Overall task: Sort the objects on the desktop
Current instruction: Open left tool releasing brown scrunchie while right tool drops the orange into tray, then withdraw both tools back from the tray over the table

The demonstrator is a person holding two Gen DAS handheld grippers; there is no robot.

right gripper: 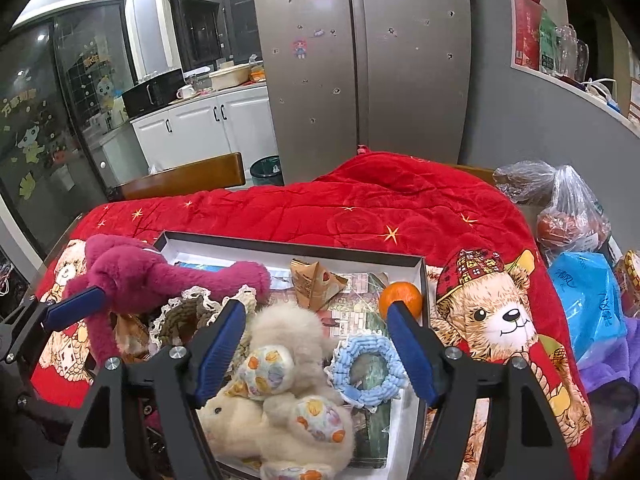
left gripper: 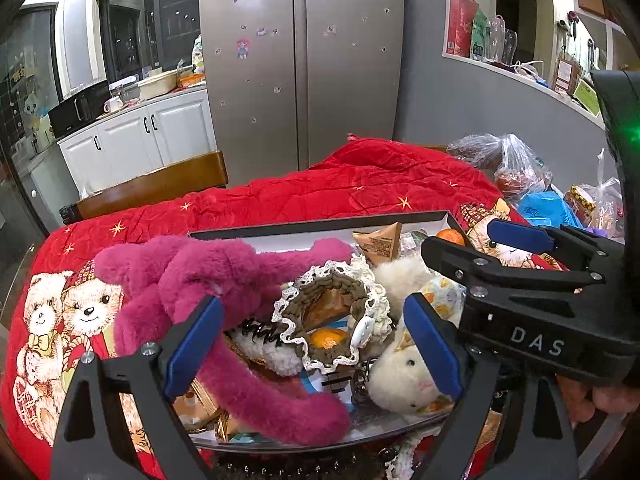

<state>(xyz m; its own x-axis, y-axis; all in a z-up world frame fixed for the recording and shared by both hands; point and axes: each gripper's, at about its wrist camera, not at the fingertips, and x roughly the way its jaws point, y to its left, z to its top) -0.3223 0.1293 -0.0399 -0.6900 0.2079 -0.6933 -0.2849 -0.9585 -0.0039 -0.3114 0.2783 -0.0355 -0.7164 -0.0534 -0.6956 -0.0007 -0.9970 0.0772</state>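
Observation:
A shallow grey box (right gripper: 280, 245) lies on a red quilt and is heaped with toys. My left gripper (left gripper: 314, 344) is open above the box. Under its gap sit a brown crochet pouch (left gripper: 340, 284) with white lace trim and a long magenta plush (left gripper: 224, 276). A cream plush rabbit (left gripper: 404, 378) lies by its right pad. My right gripper (right gripper: 316, 344) is open too, hovering over the cream plush rabbit (right gripper: 296, 380) and a blue fuzzy ring (right gripper: 366, 372). An orange (right gripper: 400, 298) rests in the box's far right corner, behind the right finger. Nothing is held.
The red quilt (right gripper: 360, 208) with teddy bear prints covers the table. Clear plastic bags (right gripper: 576, 216), a blue bag (right gripper: 588, 296) and purple cloth (right gripper: 608, 364) crowd the right side. A wooden chair back (right gripper: 184, 180) stands behind, then a fridge (right gripper: 360, 60). A triangular snack packet (right gripper: 316, 284) lies in the box.

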